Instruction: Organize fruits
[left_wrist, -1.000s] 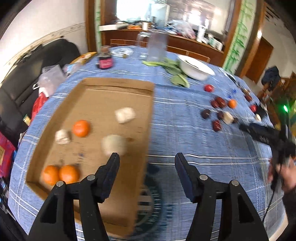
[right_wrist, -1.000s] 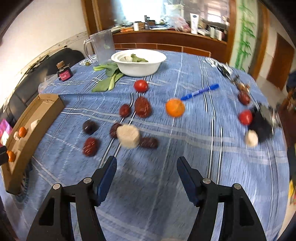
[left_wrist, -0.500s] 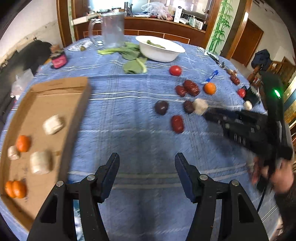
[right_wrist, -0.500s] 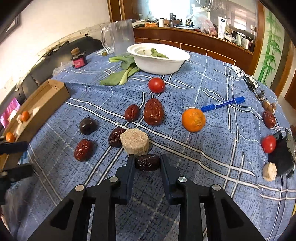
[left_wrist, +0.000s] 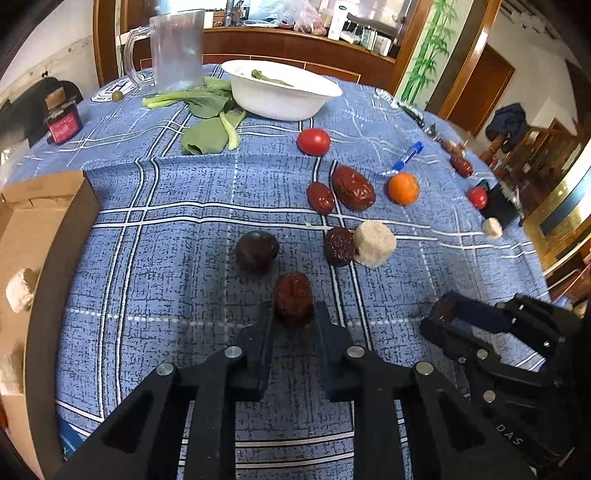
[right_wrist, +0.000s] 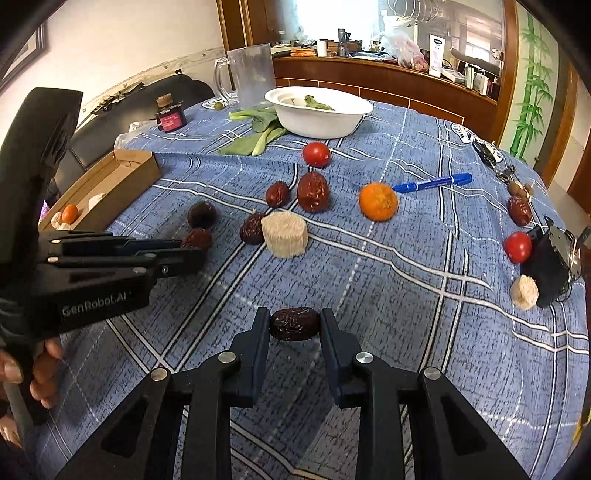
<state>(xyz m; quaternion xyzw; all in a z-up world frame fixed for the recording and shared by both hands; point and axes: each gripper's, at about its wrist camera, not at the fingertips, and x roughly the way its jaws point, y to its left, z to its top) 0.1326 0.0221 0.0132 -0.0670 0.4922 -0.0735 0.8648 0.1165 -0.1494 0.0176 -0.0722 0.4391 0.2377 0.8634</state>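
My left gripper (left_wrist: 293, 308) is shut on a red date (left_wrist: 293, 298) on the blue checked tablecloth. My right gripper (right_wrist: 294, 321) is shut on a dark date (right_wrist: 294, 324) and holds it just above the cloth. Beyond lie a dark round fruit (left_wrist: 256, 251), more dates (left_wrist: 352, 187), a pale cylinder piece (left_wrist: 373, 243), an orange (left_wrist: 403, 188) and a tomato (left_wrist: 313, 141). The cardboard tray (left_wrist: 51, 236) with oranges and pale pieces is at the left; it also shows in the right wrist view (right_wrist: 110, 181).
A white bowl (left_wrist: 280, 92), greens (left_wrist: 210, 122), a clear jug (left_wrist: 177, 44) and a small pink jar (left_wrist: 63, 122) stand at the back. A blue pen (right_wrist: 432, 182), a tomato (right_wrist: 517, 246), a black object (right_wrist: 554, 266) and keys lie at the right.
My left gripper swung from over the tray to the fruits and shut on the red date. My right gripper shut on the dark date and drew it back from the pale piece.
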